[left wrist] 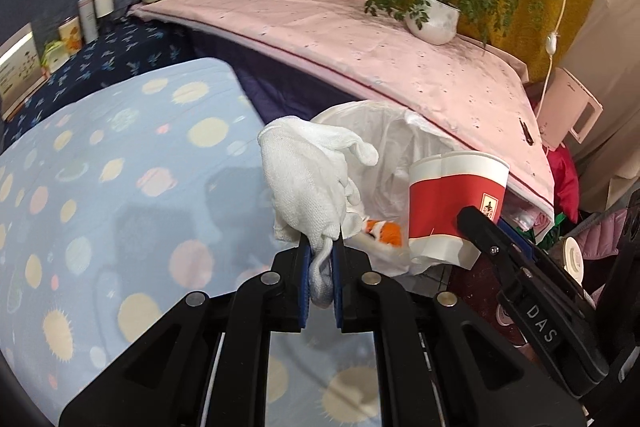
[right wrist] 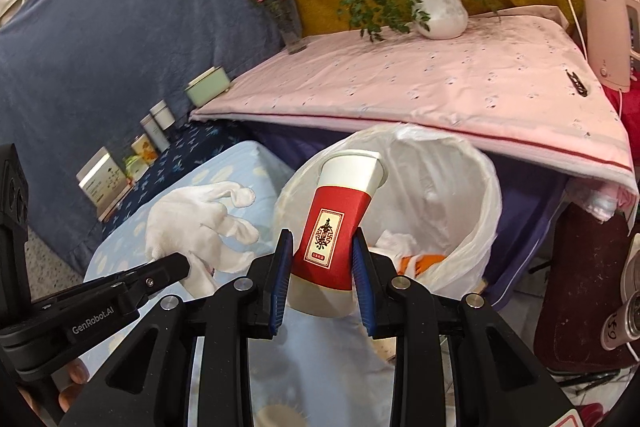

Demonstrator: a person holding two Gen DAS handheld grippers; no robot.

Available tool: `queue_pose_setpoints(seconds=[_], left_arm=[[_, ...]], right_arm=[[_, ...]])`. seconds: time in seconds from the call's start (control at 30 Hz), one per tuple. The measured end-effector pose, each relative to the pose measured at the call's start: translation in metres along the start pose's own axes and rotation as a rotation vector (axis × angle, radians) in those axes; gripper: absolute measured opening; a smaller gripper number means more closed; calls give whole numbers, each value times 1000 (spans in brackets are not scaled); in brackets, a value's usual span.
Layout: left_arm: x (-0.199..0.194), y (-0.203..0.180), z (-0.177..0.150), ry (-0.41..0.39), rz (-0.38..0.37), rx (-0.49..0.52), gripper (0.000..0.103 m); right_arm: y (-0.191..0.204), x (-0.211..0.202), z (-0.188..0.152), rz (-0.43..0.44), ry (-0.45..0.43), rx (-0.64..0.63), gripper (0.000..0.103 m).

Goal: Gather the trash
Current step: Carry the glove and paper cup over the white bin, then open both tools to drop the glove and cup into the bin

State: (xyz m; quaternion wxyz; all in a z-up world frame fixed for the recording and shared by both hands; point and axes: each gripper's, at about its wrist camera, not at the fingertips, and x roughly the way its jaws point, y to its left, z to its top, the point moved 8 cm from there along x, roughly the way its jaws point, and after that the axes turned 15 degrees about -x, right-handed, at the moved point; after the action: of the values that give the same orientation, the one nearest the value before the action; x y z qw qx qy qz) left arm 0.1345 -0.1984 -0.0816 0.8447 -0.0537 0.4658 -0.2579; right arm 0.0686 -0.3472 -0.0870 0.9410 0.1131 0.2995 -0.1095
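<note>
1. Right wrist view: my right gripper clamps the cup at the bin mouth; next I release it inside
2. Left gripper pinches the glove beside the bin, awaiting its drop

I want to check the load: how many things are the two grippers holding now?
2. A white glove is in the left gripper, and a red paper cup in the right gripper, above the bin bag.

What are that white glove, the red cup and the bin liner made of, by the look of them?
Glove: soft knitted fabric, probably cotton; a fine weave shows and it hangs limp. Cup: looks like coated paper, matte with a rolled rim and printed red band. Bin liner: thin plastic film, translucent, wrinkled and slightly glossy.
</note>
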Motion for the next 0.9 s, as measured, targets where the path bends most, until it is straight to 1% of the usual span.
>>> queue_pose_setpoints(seconds=[0.27,0.4,0.53,0.6,0.63,0.67,0.9], left_arm=[[34,-46,13,36,-26,72,9],[52,-59,14,60,-34,93,9],[67,-64,16,68,-35,92,12],[72,-62,18,64,-26,80,22],[74,-60,19,62,-20,71,36],[75,-57,21,57,-14,58,39],[83,-40,24,62,7,28,39]], right_arm=[[-40,8,11,-50,-6,36,28],[-54,17,15,-69,3,42,28],[-63,27,19,-79,14,47,28],[-65,32,20,-81,19,48,28],[-66,34,21,-83,21,47,28],[-66,36,21,-83,24,46,28],[-63,52,22,-80,43,31,29]])
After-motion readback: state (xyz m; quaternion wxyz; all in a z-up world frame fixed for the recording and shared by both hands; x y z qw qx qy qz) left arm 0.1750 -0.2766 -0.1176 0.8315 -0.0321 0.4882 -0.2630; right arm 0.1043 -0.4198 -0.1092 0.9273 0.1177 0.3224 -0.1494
